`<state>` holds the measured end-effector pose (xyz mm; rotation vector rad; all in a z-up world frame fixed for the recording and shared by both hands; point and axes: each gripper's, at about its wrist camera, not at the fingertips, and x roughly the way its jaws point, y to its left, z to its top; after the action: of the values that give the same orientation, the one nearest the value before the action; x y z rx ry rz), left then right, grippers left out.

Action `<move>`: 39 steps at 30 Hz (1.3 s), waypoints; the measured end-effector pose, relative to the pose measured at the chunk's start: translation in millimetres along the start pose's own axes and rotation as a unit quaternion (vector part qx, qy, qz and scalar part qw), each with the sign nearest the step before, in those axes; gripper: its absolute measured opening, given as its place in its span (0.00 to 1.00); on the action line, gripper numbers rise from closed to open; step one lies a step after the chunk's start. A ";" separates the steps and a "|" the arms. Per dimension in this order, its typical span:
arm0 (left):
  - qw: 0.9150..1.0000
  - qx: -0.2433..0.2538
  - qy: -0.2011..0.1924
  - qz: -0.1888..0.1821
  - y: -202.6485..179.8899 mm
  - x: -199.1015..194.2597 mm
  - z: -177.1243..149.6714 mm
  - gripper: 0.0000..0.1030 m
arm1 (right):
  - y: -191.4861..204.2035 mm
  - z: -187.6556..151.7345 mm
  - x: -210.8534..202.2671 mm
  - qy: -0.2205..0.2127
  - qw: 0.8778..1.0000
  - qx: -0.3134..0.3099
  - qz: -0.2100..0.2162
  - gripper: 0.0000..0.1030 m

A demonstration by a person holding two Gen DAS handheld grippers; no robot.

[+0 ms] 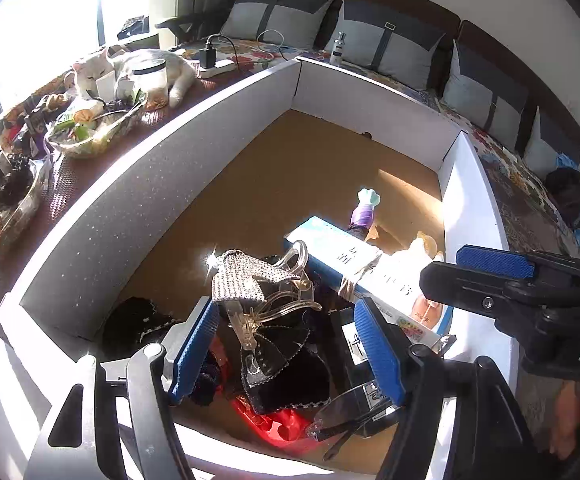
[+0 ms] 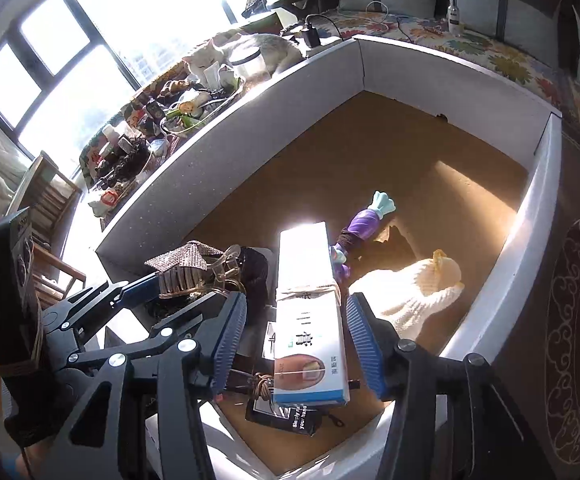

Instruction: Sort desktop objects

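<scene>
A: Left gripper, bottom centre of the left view: jaws apart, gripping nothing, hanging over a clear hair clip with a rhinestone star on top.
B: Under the clip?
A: Black lacy cloth, red plastic at the lower edge, sunglasses just right of it.
B: Right gripper?
A: Bottom centre of the right view, jaws apart too, either side of a long white-and-blue box. Pads near its sides; hard to tell whether touching or just clear.
B: Below the box?
A: Black card with white print, partly tucked under its near end.
B: Further up?
A: Purple toy with a mint end, touching the box's right edge, mid frame. White knit piece to the right, in a patch of sun.
B: All in one place?
A: Inside a white-walled tray with a brown floor; far half bare.
B: Beyond the wall?
A: Upper left: cluttered glass bowl, lidded jar, white cat lying behind it. Top of frame: charger, small bottle, grey cushions.
</scene>
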<state>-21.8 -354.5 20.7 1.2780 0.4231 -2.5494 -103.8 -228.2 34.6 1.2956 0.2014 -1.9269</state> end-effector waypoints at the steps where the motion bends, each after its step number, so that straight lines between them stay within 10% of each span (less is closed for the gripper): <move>1: 1.000 0.001 -0.011 0.010 1.0 -4.4 1.3 0.78 | -3.1 -1.4 -4.5 -0.005 1.000 -0.001 -0.004 0.66; 6: 0.998 -0.020 -0.054 0.037 -5.8 -30.2 5.7 0.81 | -12.0 0.5 -37.3 -0.039 0.998 -0.029 -0.051 0.82; 10: 0.989 -0.039 -0.061 0.127 -14.6 -45.9 10.3 0.99 | -13.5 -4.0 -64.5 -0.062 0.994 -0.050 -0.079 0.88; 39: 0.976 -0.052 -0.120 0.177 -36.7 -101.7 -5.0 0.99 | 2.0 -34.4 -83.1 -0.084 0.983 -0.118 -0.111 0.88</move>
<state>27.8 -308.7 105.3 0.9003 0.2467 -2.3058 -64.1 -168.5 88.9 0.9837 0.4901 -2.1145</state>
